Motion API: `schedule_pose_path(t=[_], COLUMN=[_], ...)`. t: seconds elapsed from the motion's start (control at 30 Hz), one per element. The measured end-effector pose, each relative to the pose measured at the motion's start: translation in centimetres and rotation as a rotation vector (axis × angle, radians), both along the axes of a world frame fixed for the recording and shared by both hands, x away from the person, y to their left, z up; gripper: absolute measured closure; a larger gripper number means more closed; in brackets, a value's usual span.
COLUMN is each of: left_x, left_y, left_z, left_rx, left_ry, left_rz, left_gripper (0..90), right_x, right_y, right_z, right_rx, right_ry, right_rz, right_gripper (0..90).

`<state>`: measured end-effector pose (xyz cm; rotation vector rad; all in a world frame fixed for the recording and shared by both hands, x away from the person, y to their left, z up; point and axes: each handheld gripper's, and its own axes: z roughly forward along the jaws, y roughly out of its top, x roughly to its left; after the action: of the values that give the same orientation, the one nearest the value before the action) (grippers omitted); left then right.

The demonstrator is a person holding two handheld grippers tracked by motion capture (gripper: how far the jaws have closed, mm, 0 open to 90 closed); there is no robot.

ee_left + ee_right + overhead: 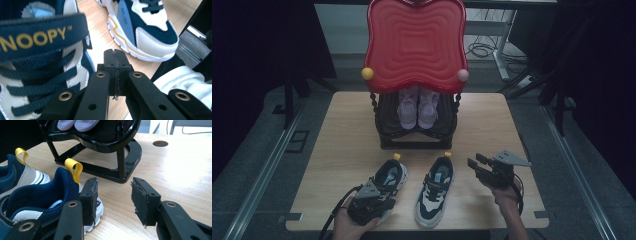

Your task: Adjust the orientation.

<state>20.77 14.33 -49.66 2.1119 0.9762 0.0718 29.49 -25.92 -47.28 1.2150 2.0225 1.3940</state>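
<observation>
We found left sneaker (pixel 387 182) on bench (pixel 347 145), in front of black shoe rack (pixel 414 137); right sneaker (pixel 435 190) just beside it. Left hand-held gripper (pixel 116 61) had jaws pressed together, empty, beside laces. Right hand-held gripper (pixel 113 195) stood half open, empty, near heel. We judged sneaker light, upper soft, sole stiff; advised grip at padded heel collar.

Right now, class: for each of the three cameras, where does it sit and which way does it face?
High view: above the table's near edge, looking forward and down; both hands, left gripper, right gripper.
Left gripper view: on that gripper, jaws shut, beside the left sneaker.
Right gripper view: behind open jaws, facing the shoe rack.
Shared: the right sneaker shows in all three.
</observation>
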Motion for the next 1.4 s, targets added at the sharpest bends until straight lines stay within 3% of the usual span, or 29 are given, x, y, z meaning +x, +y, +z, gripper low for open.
schedule_pose_path(t=[0.27,0.7,1.1,1.4], left_x=[-0.2,-0.4,-0.1,0.4], left_y=[-0.1,0.1,2.2,4.1], left_z=[-0.8,-0.9,-0.8,-0.9], left_rx=[0.031,0.056,0.08,0.072], left_ry=[0.011,0.008,0.005,0.012], left_rz=[0.008,0.021,0.087,0.129], left_gripper=[90.0,90.0,90.0,90.0], right_x=[0.1,0.0,0.1,0.1], right_y=[0.0,0.0,-0.1,-0.1], right_z=[-0.2,-0.2,-0.3,-0.3], right_rx=[-0.003,-0.002,-0.002,0.0], right_ry=[0.003,0.003,0.004,0.008], right_rz=[0.0,-0.003,-0.006,-0.007], right_gripper=[55.9,55.9,55.9,55.9])
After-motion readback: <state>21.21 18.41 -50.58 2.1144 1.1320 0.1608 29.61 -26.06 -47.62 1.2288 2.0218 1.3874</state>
